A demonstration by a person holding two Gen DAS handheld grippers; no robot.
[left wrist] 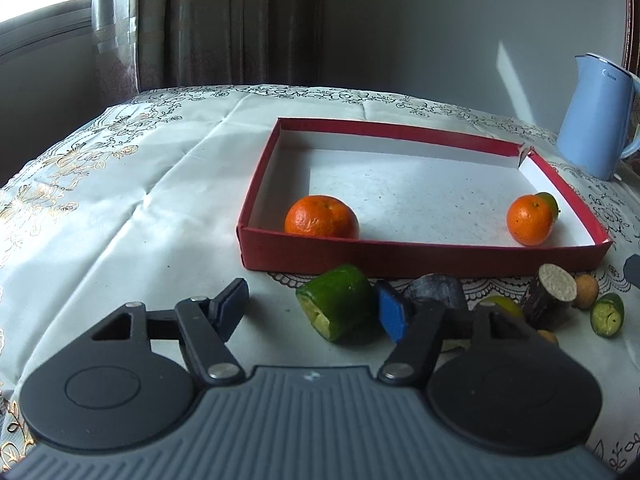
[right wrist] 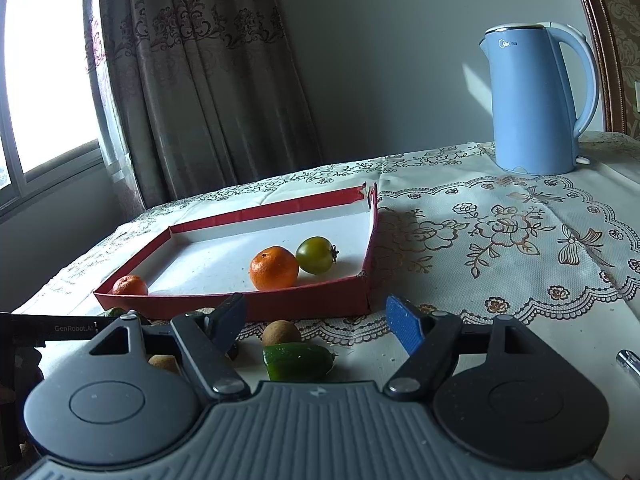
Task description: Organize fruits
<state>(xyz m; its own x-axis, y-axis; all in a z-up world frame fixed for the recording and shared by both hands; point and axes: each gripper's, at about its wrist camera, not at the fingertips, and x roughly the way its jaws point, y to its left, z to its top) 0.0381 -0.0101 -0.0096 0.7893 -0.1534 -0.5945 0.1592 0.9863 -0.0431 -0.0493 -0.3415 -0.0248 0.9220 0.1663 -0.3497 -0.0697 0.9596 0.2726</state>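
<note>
A shallow red box (left wrist: 420, 258) (right wrist: 304, 304) with a white floor lies on the table. It holds two tangerines (left wrist: 321, 217) (left wrist: 530, 220) and a green tomato (right wrist: 316, 255), which is mostly hidden in the left wrist view. In front of the box lie a cut green fruit piece (left wrist: 340, 308), a dark sugarcane stub (left wrist: 550, 296), a smaller green piece (left wrist: 608, 314) (right wrist: 298, 361) and small brown longans (left wrist: 586, 297) (right wrist: 281, 332). My left gripper (left wrist: 312, 314) is open, its jaws around the big green piece without touching it. My right gripper (right wrist: 316, 322) is open above the small green piece.
A blue electric kettle (left wrist: 596, 116) (right wrist: 536, 100) stands at the table's far right. A floral tablecloth (right wrist: 500, 240) covers the table. Curtains and a window are behind on the left. A metal object (right wrist: 630, 364) lies at the right edge.
</note>
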